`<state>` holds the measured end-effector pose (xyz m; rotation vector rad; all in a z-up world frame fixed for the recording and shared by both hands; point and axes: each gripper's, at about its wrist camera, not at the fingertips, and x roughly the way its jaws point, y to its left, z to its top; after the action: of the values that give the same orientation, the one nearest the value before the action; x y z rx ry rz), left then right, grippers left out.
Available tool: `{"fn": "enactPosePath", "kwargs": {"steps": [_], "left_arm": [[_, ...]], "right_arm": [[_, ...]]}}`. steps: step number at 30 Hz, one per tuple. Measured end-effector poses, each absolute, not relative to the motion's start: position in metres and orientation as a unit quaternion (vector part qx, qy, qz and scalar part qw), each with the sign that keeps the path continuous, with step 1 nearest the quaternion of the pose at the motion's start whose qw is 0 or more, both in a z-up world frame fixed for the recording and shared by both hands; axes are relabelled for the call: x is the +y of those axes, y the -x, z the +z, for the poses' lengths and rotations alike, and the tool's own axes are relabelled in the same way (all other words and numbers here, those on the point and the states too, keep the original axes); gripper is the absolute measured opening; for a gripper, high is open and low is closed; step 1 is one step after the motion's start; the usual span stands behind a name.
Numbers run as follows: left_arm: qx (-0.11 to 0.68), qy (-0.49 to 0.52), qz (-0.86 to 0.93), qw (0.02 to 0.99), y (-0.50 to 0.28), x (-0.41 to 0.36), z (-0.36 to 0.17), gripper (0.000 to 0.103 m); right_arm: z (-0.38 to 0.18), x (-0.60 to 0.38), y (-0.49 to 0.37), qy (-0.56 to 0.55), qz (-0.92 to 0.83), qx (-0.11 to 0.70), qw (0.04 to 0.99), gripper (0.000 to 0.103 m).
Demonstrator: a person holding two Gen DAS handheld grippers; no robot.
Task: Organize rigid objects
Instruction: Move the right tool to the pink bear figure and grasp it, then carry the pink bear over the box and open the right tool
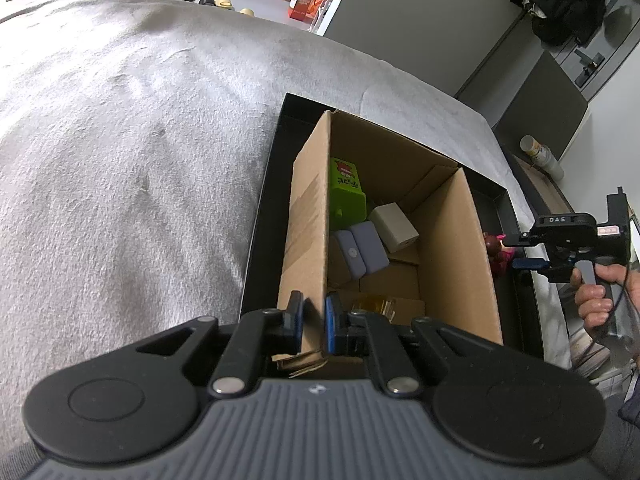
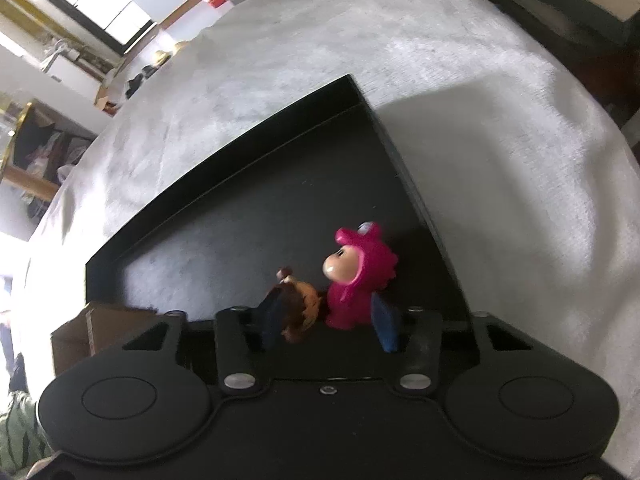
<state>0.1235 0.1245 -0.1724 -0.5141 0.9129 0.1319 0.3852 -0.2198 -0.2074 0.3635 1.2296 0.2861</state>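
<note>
Several items are already lying in the cardboard box [image 1: 400, 184], its wall pinched by the left hand-held gripper [image 1: 314, 322]; the right hand-held gripper [image 2: 326, 320] is bracketing two figurines [image 2: 340, 280] at six o'clock, grip unclear.

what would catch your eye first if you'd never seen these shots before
The bright pink figurine stands in the black tray beside a brown figurine, both between the fingers of the right gripper. Next comes the open cardboard box in the same tray, a green toy inside, its near wall pinched by the left gripper.
</note>
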Motion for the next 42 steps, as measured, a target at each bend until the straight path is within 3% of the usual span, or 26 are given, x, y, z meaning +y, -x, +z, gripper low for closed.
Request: {"fn": "enactPosePath", "kwargs": {"steps": [23,42], "left_arm": [[0.438,0.244,0.063,0.863,-0.124,0.124,-0.172,0.009],[0.439,0.242,0.059,0.863,-0.123,0.124,-0.174,0.009]], "right_arm": [[-0.227,-0.214,-0.387,-0.145,0.104,0.599,0.780,0.035],[-0.178,-0.225,-0.344,-0.219,0.149,0.582,0.769,0.035]]}}
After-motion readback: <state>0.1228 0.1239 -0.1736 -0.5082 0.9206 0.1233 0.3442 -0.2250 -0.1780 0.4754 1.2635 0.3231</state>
